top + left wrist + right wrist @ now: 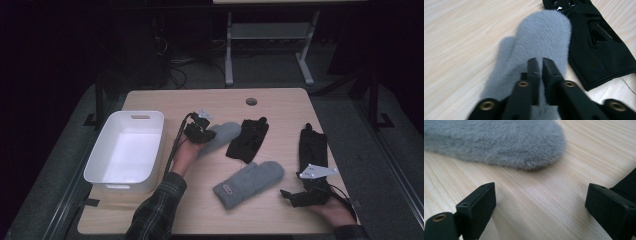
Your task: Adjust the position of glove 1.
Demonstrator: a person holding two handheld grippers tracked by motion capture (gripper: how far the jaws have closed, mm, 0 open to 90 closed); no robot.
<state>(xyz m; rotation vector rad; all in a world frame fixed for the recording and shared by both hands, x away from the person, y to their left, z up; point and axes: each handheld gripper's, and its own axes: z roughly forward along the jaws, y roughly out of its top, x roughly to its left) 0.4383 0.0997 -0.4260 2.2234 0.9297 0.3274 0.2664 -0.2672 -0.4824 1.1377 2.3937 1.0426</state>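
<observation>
A grey fuzzy mitten (222,134) (541,35) lies flat on the wooden table (280,107), thumb towards the white bin. My left gripper (205,133) (539,61) hovers over its middle, jaws only a narrow slit apart, and nothing looks pinched between them. Touching the mitten's far side is a black glove (248,139) (599,50). A second grey mitten (250,182) (499,142) lies nearer the front. My right gripper (286,194) (540,195) rests low on the table just right of that mitten's rounded tip, open wide over bare wood. Beside its right jaw lies another black glove (312,146) (627,182).
A white plastic bin (102,150) with nothing in it stands at the table's left edge. There is a round cable hole (251,101) near the far edge. Beyond the table stands a white desk frame (229,55) on a dark floor.
</observation>
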